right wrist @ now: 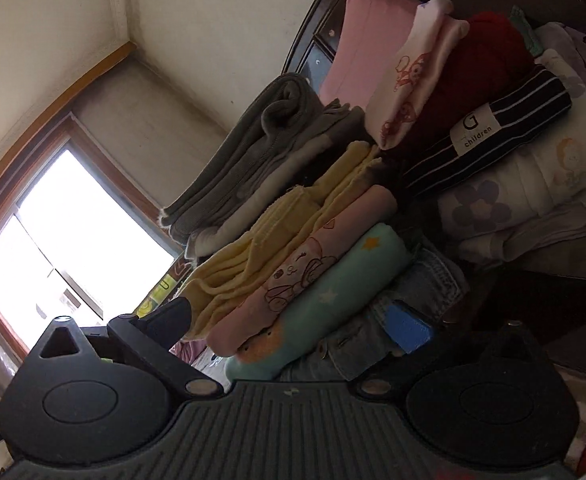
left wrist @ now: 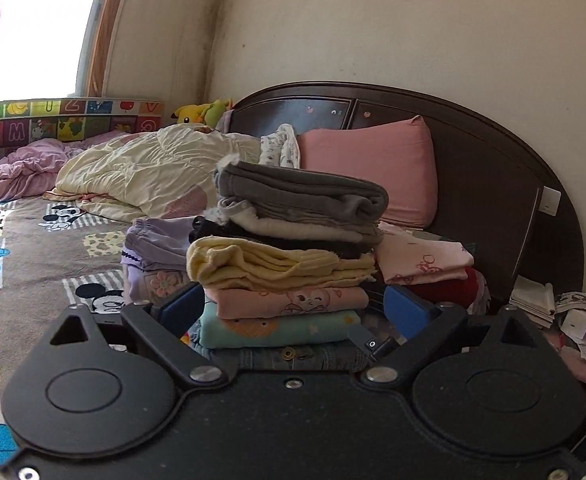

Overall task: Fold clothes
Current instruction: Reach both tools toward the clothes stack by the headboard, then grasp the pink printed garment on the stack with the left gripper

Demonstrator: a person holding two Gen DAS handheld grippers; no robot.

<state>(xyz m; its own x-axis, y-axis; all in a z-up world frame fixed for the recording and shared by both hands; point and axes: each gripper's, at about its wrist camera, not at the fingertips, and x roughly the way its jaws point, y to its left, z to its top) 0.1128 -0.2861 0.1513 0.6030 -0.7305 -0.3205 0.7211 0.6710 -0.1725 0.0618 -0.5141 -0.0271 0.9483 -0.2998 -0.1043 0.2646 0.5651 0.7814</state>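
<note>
A stack of folded clothes [left wrist: 289,256] stands on the bed: grey on top, then white, black, yellow, pink, mint, with denim [left wrist: 293,356] at the bottom. My left gripper [left wrist: 289,310] is open, its blue-padded fingers on either side of the stack's lower layers. In the right wrist view the same stack [right wrist: 293,248] appears tilted. My right gripper [right wrist: 293,320] is open around its bottom; one blue pad [right wrist: 407,326] lies against the denim [right wrist: 373,336].
A second pile with a pink printed garment [left wrist: 425,260] and red cloth sits right of the stack, a lilac pile [left wrist: 153,256] to its left. A pink pillow [left wrist: 369,168] leans on the dark headboard [left wrist: 493,184]. A cream quilt [left wrist: 145,168] lies behind. Papers [left wrist: 565,312] lie at right.
</note>
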